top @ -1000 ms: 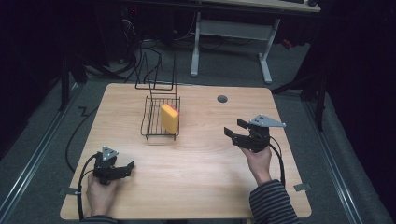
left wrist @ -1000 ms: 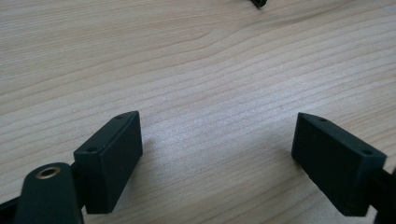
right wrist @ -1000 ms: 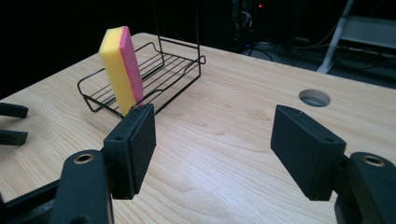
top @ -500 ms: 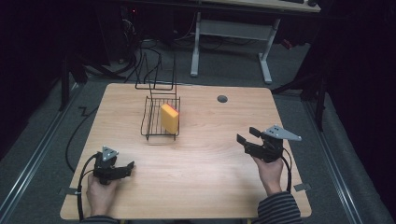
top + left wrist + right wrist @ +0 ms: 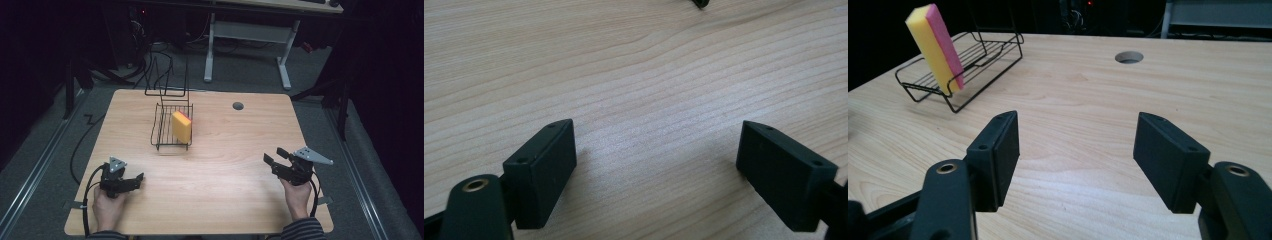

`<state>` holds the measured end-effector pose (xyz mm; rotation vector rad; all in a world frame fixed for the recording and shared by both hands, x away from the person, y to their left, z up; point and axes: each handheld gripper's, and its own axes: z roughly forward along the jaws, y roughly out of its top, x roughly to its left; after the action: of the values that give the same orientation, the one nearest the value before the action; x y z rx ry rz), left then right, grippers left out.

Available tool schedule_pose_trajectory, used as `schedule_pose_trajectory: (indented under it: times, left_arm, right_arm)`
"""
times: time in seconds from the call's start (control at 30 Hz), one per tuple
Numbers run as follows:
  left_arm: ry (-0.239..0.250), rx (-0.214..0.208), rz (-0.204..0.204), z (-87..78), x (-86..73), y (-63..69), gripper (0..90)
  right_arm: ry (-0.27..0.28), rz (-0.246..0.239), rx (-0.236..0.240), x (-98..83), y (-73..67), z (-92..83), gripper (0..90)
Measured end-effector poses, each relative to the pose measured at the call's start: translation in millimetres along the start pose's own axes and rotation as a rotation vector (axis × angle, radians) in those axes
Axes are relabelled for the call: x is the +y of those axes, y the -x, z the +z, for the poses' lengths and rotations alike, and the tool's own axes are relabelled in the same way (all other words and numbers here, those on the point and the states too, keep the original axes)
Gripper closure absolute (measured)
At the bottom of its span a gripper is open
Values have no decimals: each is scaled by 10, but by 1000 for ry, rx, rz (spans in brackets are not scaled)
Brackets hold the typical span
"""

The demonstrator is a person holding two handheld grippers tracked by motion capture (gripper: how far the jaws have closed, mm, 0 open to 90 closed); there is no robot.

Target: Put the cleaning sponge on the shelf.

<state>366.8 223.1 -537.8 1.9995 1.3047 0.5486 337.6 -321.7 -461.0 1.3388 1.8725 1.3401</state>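
A yellow and pink sponge (image 5: 181, 126) (image 5: 935, 47) stands on edge in a black wire rack (image 5: 159, 146) (image 5: 928, 95) on the far left-middle of the wooden table (image 5: 225, 175). My right gripper (image 5: 274, 154) (image 5: 1078, 120) is held low over the table's right side and points toward the rack. It is open; its jaws have just been closing a little, with nothing between them. My left gripper (image 5: 137, 178) (image 5: 657, 127) rests near the front left corner, open, with bare wood between its jaws.
A round cable hole (image 5: 238, 106) (image 5: 1129, 57) lies in the table's far middle. A taller wire frame (image 5: 167, 75) stands at the far edge behind the rack. A white desk frame (image 5: 250, 35) and cables sit on the floor beyond.
My right gripper has moved toward the front right corner and sunk closer to the table. The left gripper, the sponge and the rack have stayed in place.
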Motion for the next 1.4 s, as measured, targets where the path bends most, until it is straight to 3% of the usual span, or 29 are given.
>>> schedule_pose_trajectory:
  times: [0.6, 1.0, 1.4]
  left_arm:
    - [0, 0, -1, 0, 0, 0, 169]
    - [0, 1, -1, 1, 0, 0, 169]
    - [0, 0, -1, 0, 0, 0, 169]
  right_arm:
    - [-105, 7, -83, -341, 126, 216, 354]
    - [-168, 10, -116, -443, 188, 329, 359]
    - [-227, -43, -185, -481, 165, 433, 366]
